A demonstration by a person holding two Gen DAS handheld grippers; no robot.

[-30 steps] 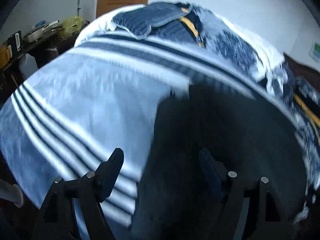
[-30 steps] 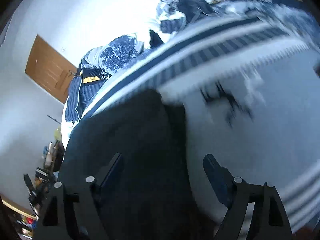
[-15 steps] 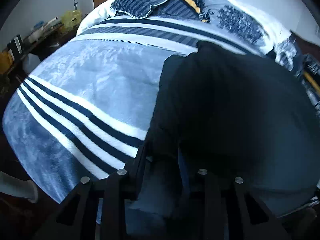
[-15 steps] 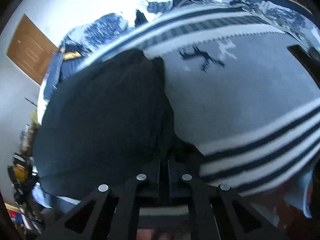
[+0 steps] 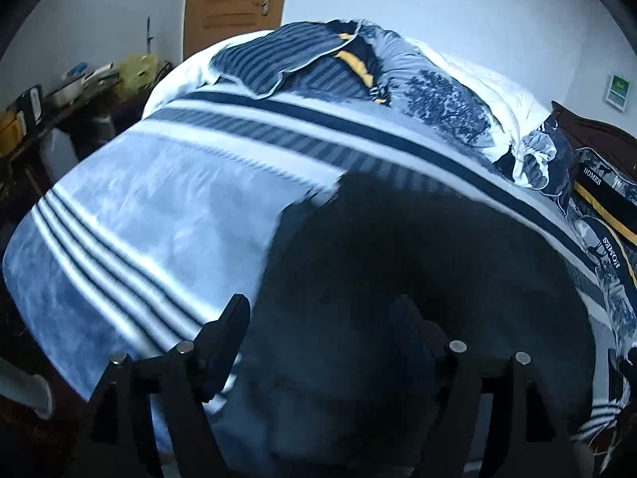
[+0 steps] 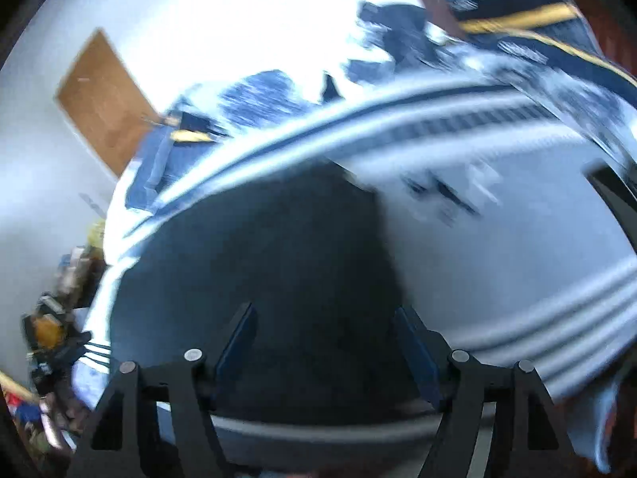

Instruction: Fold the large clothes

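Both sets of tongs are pulling back and up from the dark garment (image 5: 418, 279), and their jaws have just been opening: half a second ago each pair was pinching its near edge, and now the left tongs (image 5: 322, 330) and the right tongs (image 6: 324, 332) are standing spread with only cloth showing beyond them, nothing pressed between. The garment is lying flat on the striped blanket (image 5: 159, 215) that covers the bed, towards the near edge, with its far end reaching close to the dark band across the blanket. Pillows (image 5: 302, 63) are piled at the far side, well apart from it.

We are judging that a fold has just been laid down and released, so the step in hand is clearing away cleanly and setting up the next fold. To do that well, we are keeping the fingers lifting straight off so they are not dragging the top layer out of line. The right view is badly blurred, so we cannot tell whether the edges are lying square. Before gripping again we are wanting both views steady, then choosing matching corners on the left and right sides, so the next fold is coming over evenly without bunching.
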